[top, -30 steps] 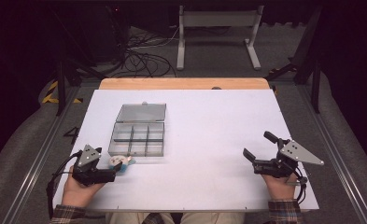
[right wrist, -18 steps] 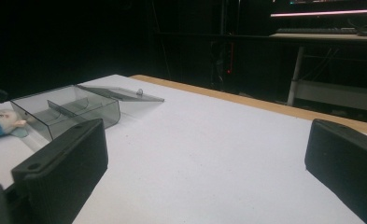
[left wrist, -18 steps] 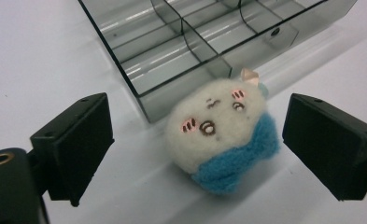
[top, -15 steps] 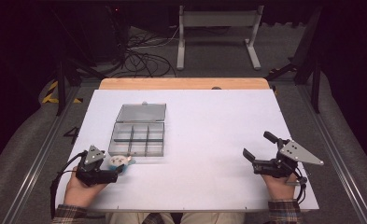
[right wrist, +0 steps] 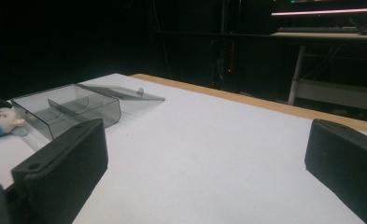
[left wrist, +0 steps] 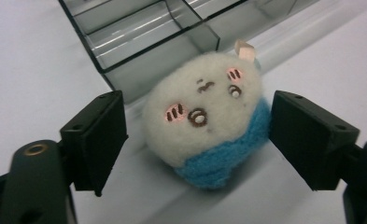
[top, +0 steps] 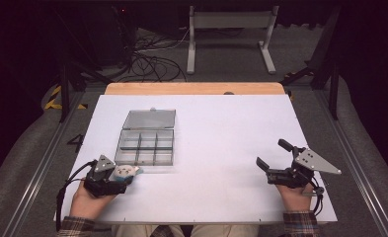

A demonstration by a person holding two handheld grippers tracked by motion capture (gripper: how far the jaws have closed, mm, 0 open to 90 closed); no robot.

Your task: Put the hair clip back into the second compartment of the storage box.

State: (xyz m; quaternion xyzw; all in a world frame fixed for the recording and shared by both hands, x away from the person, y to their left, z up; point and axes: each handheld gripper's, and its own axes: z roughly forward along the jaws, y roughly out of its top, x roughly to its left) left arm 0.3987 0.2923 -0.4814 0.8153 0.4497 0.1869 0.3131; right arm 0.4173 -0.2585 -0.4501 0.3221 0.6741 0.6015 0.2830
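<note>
Left gripper (left wrist: 197, 140), jaws just closing but not yet touching the plush toy (left wrist: 209, 116) between them near the table's (top: 221, 128) front-left corner, right gripper (top: 276, 159) spread wide, empty.

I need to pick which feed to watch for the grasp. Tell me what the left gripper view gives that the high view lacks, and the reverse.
Left gripper view alone: the plush toy close up, with its stitched face, pink cheeks and blue lower part, lying between the jaws of the left gripper with a gap at each side; the jaws have just been closing.

High view alone: the whole white table, the compartment box's open lid, the right gripper open over bare table, and both hands.

Both: the toy lying just in front of the clear compartment box.
</note>
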